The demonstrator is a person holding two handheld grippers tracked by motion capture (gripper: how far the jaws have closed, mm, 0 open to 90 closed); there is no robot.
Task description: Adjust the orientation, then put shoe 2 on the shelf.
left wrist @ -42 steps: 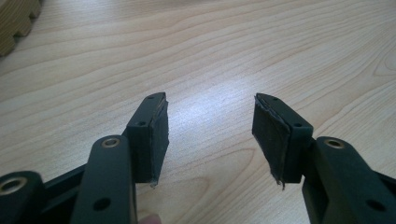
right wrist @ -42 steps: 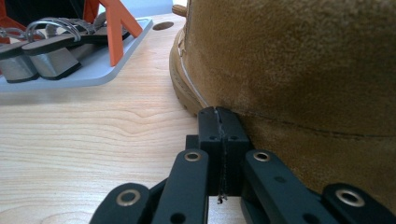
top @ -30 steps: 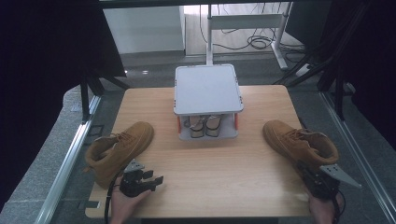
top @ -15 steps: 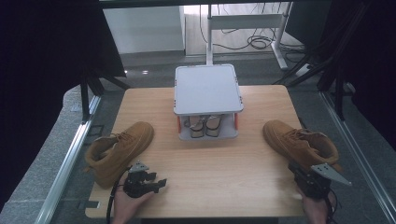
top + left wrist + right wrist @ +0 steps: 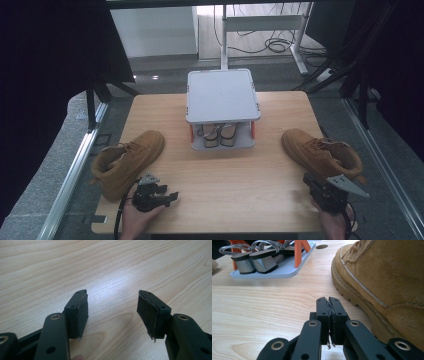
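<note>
A tan suede boot [image 5: 127, 160] lies at the table's left and its partner [image 5: 322, 152] at the right. My left gripper [image 5: 172, 196] rests low near the front edge, just right of the left boot, open with only bare wood between its pads [image 5: 80, 310]. My right gripper [image 5: 307, 181] sits at the front right beside the right boot's heel [image 5: 387, 277]. It is shut on nothing, though its jaws have just been easing apart by a hair and the pads [image 5: 323, 312] still almost touch.
A grey two-tier rack [image 5: 222, 95] stands at the middle back of the wooden table [image 5: 240, 175]. A pair of heeled sandals [image 5: 217, 135] is on its lower shelf [image 5: 287, 267]. Metal rails run along both sides of the table.
My right gripper has edged a little to the left along the front edge, beside the boot. The left gripper and both boots have stayed put.
</note>
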